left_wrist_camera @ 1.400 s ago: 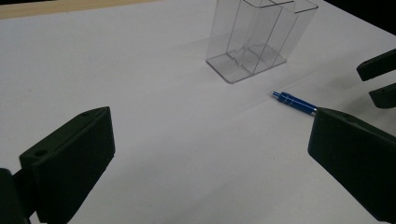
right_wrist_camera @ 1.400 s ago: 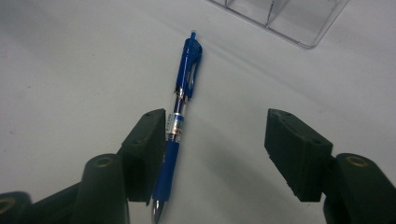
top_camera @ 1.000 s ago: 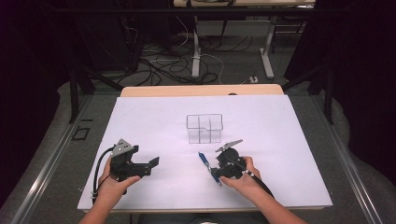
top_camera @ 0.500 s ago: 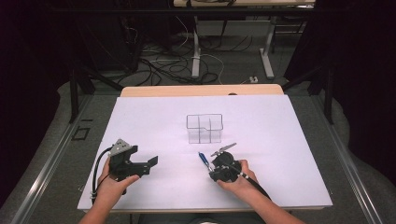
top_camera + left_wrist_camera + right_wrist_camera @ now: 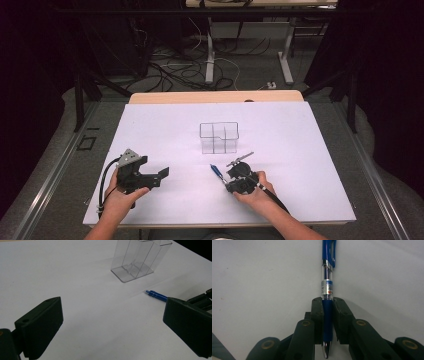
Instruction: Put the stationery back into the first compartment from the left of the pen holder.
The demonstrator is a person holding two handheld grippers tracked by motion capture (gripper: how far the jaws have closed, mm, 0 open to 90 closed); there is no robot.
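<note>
since a second ago the right gripper (image 5: 327,322) has slid along the blue pen (image 5: 327,285) and its jaws have just been closing, now pinched on the pen's dark blue grip near the tip. pen lies flat on the white surface (image 5: 310,150), its long axis running straight out from the gripper, clip end pointing away up-left, just short of the clear divided organizer (image 5: 218,137). right hand is low, gripper nearly level. left gripper (image 5: 150,177) rests well apart to the left, jaws wide with nothing between them.
</note>
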